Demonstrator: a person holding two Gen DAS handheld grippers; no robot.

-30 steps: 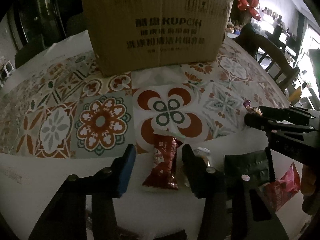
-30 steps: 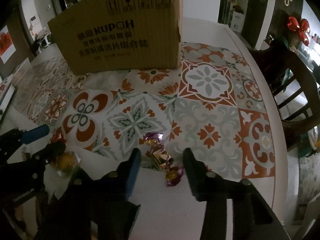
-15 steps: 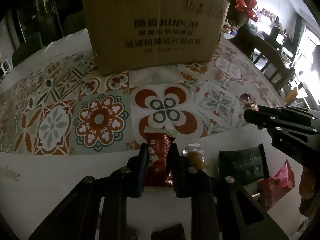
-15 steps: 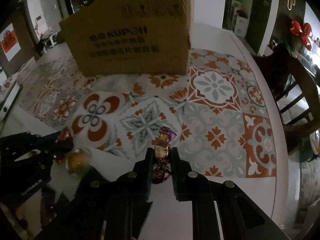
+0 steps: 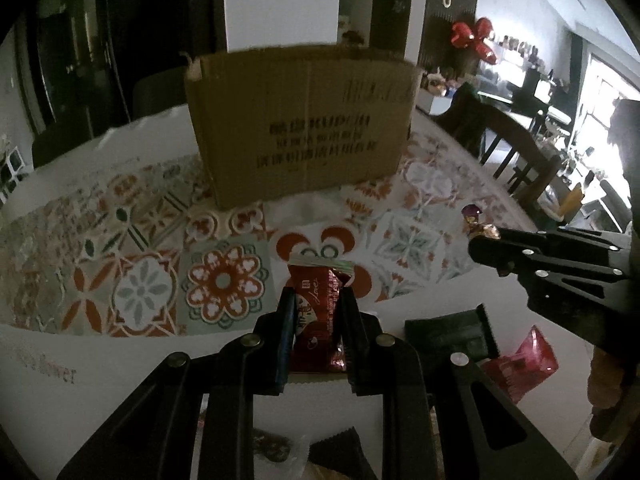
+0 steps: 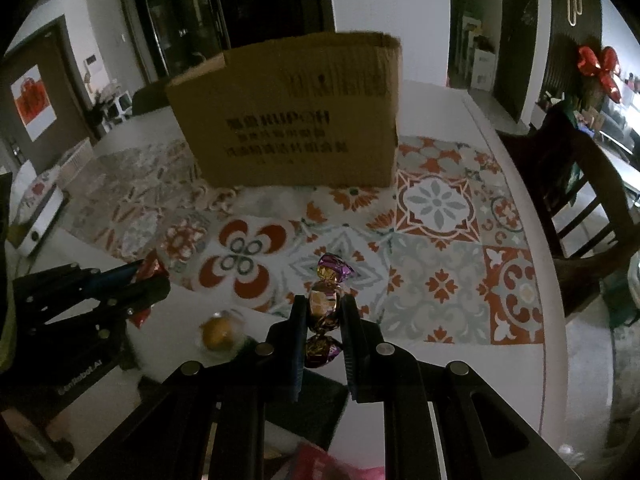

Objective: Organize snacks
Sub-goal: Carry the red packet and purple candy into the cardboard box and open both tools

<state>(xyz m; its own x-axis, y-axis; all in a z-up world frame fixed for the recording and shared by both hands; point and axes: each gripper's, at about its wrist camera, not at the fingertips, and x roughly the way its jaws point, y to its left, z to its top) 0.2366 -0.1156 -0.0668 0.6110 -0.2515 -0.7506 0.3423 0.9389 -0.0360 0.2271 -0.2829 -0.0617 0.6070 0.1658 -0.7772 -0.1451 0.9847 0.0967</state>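
My left gripper (image 5: 317,304) is shut on a red snack packet (image 5: 318,316) and holds it above the table. My right gripper (image 6: 324,308) is shut on a string of purple and gold wrapped candies (image 6: 326,304), also lifted. The right gripper with its candies (image 5: 478,224) shows at the right of the left wrist view. The left gripper (image 6: 148,280) shows at the left of the right wrist view. A brown cardboard box (image 5: 300,132) stands ahead on the patterned tablecloth; it also shows in the right wrist view (image 6: 292,116).
A dark green packet (image 5: 452,334) and a red packet (image 5: 520,364) lie on the white table edge at the right. An orange jelly cup (image 6: 220,334) lies near the table's front. Wooden chairs (image 6: 580,192) stand at the right side.
Both grippers closed on their snacks and lifted them off the table. The box now looks smaller and farther in both views.
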